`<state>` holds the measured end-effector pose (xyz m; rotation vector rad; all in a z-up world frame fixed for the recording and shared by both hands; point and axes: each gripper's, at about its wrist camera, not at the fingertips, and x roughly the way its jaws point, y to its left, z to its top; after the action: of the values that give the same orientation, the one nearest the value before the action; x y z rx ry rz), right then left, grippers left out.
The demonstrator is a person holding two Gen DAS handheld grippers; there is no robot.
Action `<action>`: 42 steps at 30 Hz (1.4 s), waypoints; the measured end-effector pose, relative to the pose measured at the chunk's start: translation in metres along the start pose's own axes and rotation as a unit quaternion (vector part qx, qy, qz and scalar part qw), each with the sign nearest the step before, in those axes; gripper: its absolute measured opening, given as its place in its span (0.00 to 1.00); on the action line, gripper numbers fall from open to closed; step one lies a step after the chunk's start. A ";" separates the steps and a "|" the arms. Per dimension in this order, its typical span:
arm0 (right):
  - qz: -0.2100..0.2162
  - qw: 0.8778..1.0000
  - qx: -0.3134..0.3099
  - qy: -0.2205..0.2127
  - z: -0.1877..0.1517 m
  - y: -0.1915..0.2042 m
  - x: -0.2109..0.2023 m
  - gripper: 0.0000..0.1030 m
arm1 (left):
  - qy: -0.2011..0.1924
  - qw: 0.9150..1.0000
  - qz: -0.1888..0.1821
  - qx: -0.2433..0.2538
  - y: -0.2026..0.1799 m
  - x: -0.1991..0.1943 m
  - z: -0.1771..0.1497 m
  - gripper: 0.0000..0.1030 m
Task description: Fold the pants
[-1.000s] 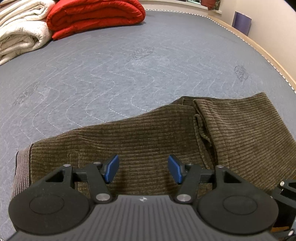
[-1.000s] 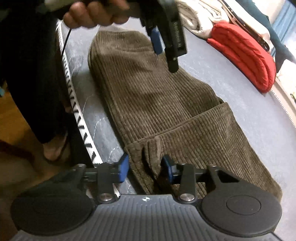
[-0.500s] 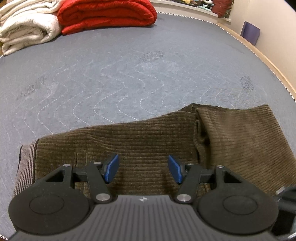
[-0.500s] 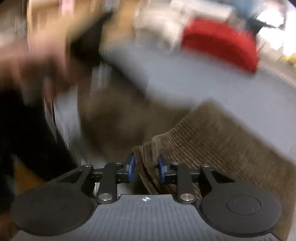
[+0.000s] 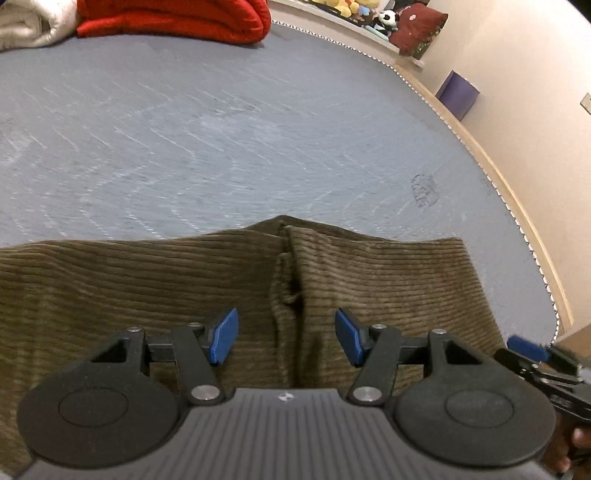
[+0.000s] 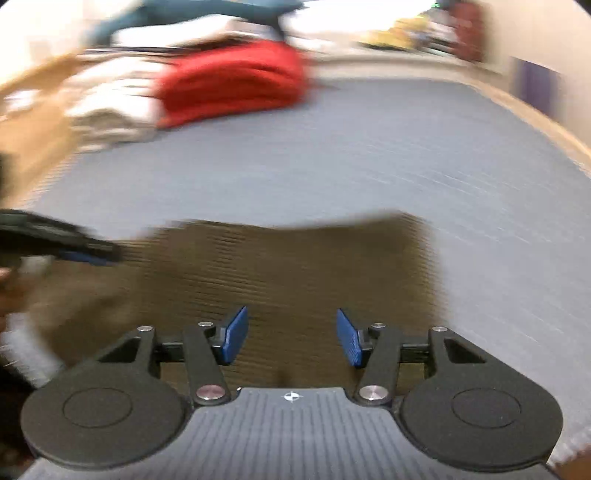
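Brown corduroy pants (image 5: 166, 280) lie folded on the grey quilted bed (image 5: 221, 129), with a fold edge (image 5: 288, 280) running down the middle. My left gripper (image 5: 286, 341) hovers open over that edge, nothing between its blue pads. In the blurred right wrist view the pants (image 6: 295, 266) fill the lower middle. My right gripper (image 6: 291, 339) is above them with its jaws opening and nothing between them. The right gripper's blue tip (image 5: 526, 347) shows at the lower right of the left wrist view, and the left gripper (image 6: 55, 240) appears at the left of the right wrist view.
A red folded blanket (image 5: 173, 16) and a white one (image 5: 26, 26) lie at the far end of the bed. Stuffed toys (image 5: 354, 7) and a dark red cushion (image 5: 417, 26) line the far ledge. A purple box (image 5: 458, 94) stands by the wall beyond the bed's right edge.
My right gripper let go of the pants' fold, opened, rolled and swung fast to face across the bed. The left wrist view shifted right, so the fold edge now sits between its fingers.
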<state>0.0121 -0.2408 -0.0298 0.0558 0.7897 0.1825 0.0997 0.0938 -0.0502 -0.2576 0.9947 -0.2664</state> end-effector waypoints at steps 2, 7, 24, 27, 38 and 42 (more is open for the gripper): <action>-0.056 0.998 0.020 0.020 -0.007 -0.022 0.005 0.54 | 0.006 1.000 0.000 -0.002 -0.007 0.009 0.001 0.65; -0.086 0.988 0.113 0.066 -0.024 -0.065 0.009 0.61 | 0.035 0.999 0.019 -0.007 -0.013 0.038 -0.003 0.67; -0.012 0.977 0.178 0.116 -0.035 -0.068 0.016 0.47 | 0.032 0.997 0.024 0.061 -0.034 0.056 -0.004 0.20; -0.006 0.982 0.166 0.093 -0.032 -0.064 0.003 0.30 | -0.020 0.998 0.008 0.064 -0.041 0.027 0.005 0.17; -0.016 0.987 0.124 0.096 -0.034 -0.058 0.001 0.37 | -0.044 0.987 0.111 0.107 -0.043 0.006 0.007 0.34; -0.022 0.989 0.115 0.094 -0.033 -0.056 0.004 0.35 | -0.019 0.990 0.027 0.136 -0.058 -0.002 -0.008 0.34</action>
<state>-0.0001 -0.2957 -0.0626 0.2425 0.9973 0.0547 0.0858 0.0392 -0.0335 0.0122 0.9151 -0.3434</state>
